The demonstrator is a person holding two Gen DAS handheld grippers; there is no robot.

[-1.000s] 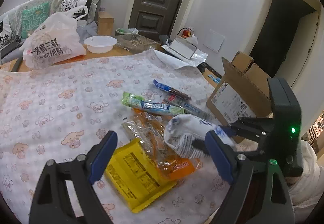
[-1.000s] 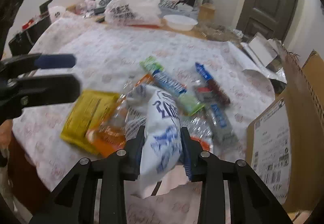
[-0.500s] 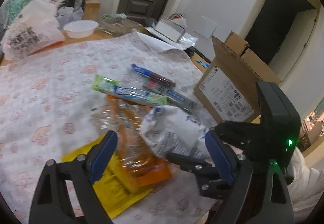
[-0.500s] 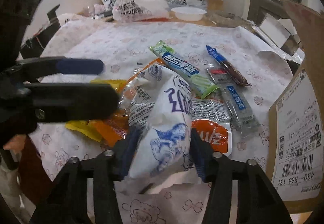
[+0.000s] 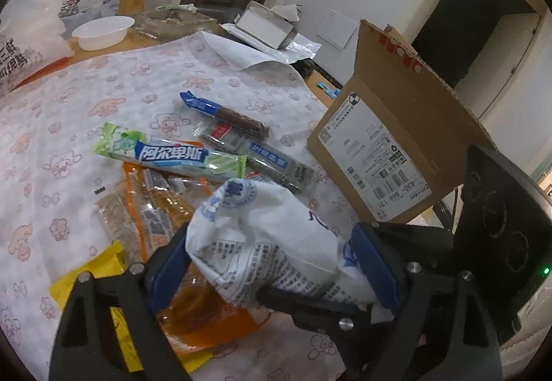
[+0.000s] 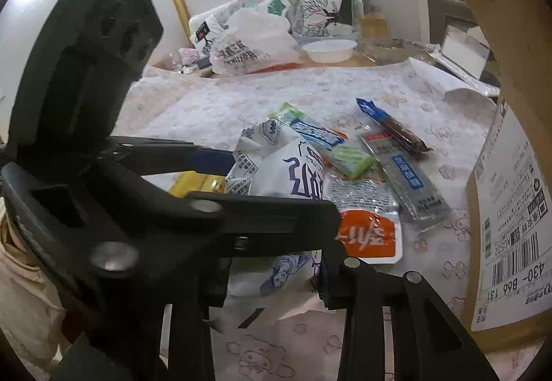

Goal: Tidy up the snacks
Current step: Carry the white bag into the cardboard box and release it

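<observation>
Table (image 5: 114, 77) carries a pink-printed cloth. Its far half is bare cloth, with open room there. Far edge holds a white bowl (image 5: 102, 32) and a plastic shopping bag (image 6: 253, 43). An open cardboard box (image 5: 390, 153) stands at the right edge of the cloth, its flap raised and its shipping label facing the snacks; it closes off that side.

Snack pile sits on the near half of the cloth, left of the box. The white snack bag (image 5: 262, 243), printed in blue, lies uppermost in the pile. The left gripper (image 5: 272, 263) stands wide, its blue pads on either side of the bag; left pad beside the bag's edge, right pad against or just beside it, contact cannot be told. The right gripper (image 6: 276, 277) has its jaws closing, with the bag's lower end between them, pinched from the near side.

Under and around the bag: a green candy stick pack (image 5: 172, 155), a dark sausage stick (image 5: 227, 113) with a blue end, a clear long pack (image 5: 262, 157) with a blue label, an orange pouch (image 5: 193, 319), a yellow packet (image 5: 93, 277).

In the right wrist view the left gripper's body blocks most of the left side and hides the right gripper's left finger. Yellow packet mostly covered. Print on the packs is too small to read.
</observation>
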